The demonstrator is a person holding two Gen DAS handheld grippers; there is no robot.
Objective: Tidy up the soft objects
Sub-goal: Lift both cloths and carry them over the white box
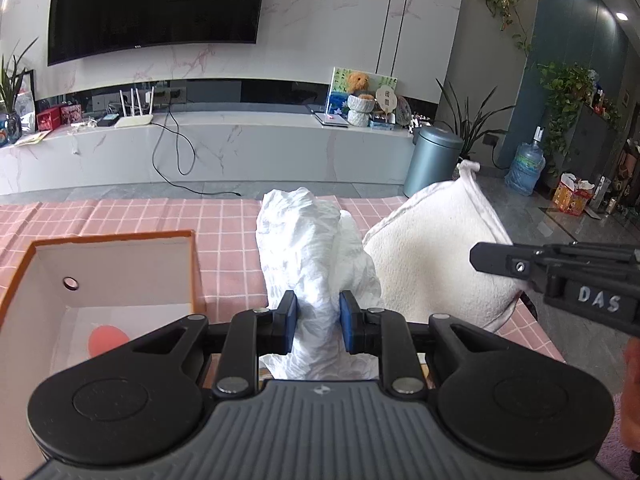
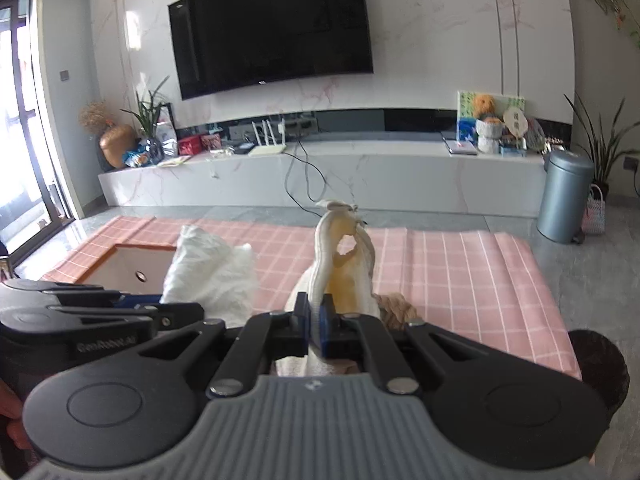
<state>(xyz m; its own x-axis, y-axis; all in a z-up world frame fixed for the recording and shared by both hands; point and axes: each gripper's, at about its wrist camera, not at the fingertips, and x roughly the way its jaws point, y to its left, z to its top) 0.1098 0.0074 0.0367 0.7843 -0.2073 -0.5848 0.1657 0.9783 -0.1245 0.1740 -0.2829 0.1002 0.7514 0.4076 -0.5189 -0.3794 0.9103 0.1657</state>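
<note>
My left gripper (image 1: 318, 320) is shut on a crumpled white cloth (image 1: 316, 248), which stands up bunched between the blue pads above the pink checked tablecloth (image 1: 224, 232). My right gripper (image 2: 316, 322) is shut on the edge of a cream fleecy pillow cover (image 2: 340, 276), held up on edge and twisted. In the left wrist view that pillow cover (image 1: 432, 252) hangs right of the cloth, with the right gripper (image 1: 476, 258) at its side. In the right wrist view the white cloth (image 2: 212, 276) and the left gripper's body (image 2: 80, 320) lie at the left.
An open orange-rimmed box (image 1: 104, 276) with white inside walls and a pink round thing (image 1: 106, 340) in it sits at the left on the table. A beige knitted item (image 2: 398, 308) lies behind the pillow cover. A grey bin (image 1: 434, 160) and TV bench (image 1: 240, 148) stand beyond the table.
</note>
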